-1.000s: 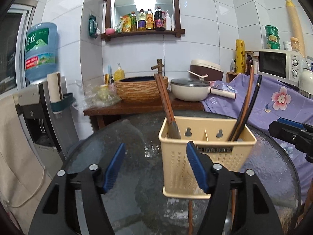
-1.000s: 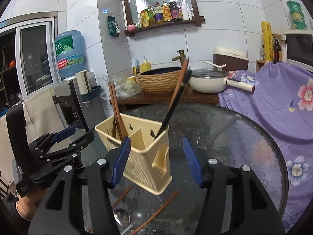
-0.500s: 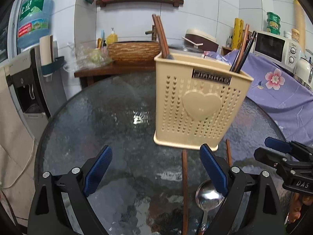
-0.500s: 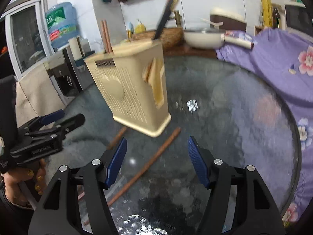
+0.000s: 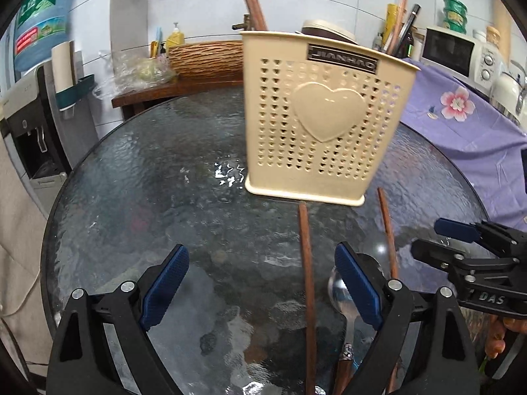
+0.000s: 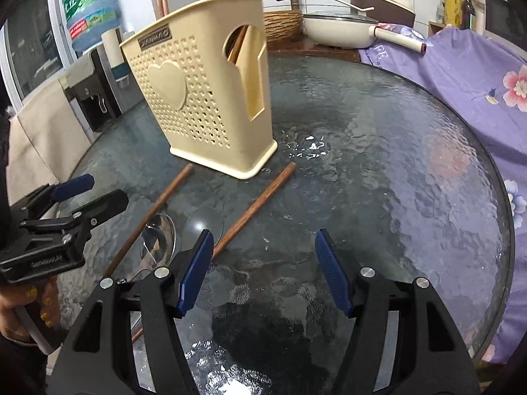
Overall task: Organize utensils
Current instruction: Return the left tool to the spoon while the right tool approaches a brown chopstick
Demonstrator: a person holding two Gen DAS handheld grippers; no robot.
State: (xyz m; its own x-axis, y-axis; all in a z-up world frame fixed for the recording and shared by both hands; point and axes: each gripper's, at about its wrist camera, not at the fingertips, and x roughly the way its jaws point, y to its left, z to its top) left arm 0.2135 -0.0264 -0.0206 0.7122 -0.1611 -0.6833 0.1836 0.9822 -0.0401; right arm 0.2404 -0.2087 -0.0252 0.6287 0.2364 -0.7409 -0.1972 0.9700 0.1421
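A beige perforated utensil holder point(image 5: 326, 115) point(image 6: 204, 95) stands on the round glass table point(image 5: 148, 181), with brown chopsticks point(image 5: 253, 3) and dark ones point(image 5: 398, 23) sticking out of it. In front of it lie two loose brown chopsticks point(image 5: 306, 279) point(image 5: 387, 230) and a metal spoon point(image 5: 342, 293). My left gripper point(image 5: 260, 253) is open low over the table. One chopstick runs between its fingers, and its right finger hides part of the spoon. My right gripper point(image 6: 263, 240) is open, empty, with a chopstick point(image 6: 257, 207) ending at its left finger.
A purple floral cloth point(image 5: 461, 115) covers the surface right of the table, with a microwave point(image 5: 457, 52) behind it. A white pan point(image 6: 339, 29) and a wicker basin point(image 5: 204, 57) sit on the wooden bench behind. A water dispenser point(image 5: 33, 98) stands on the left.
Both grippers have sunk and tipped down toward the table. The holder now sits higher in both views, and the loose chopsticks and spoon have come into view. The left jaws have widened.
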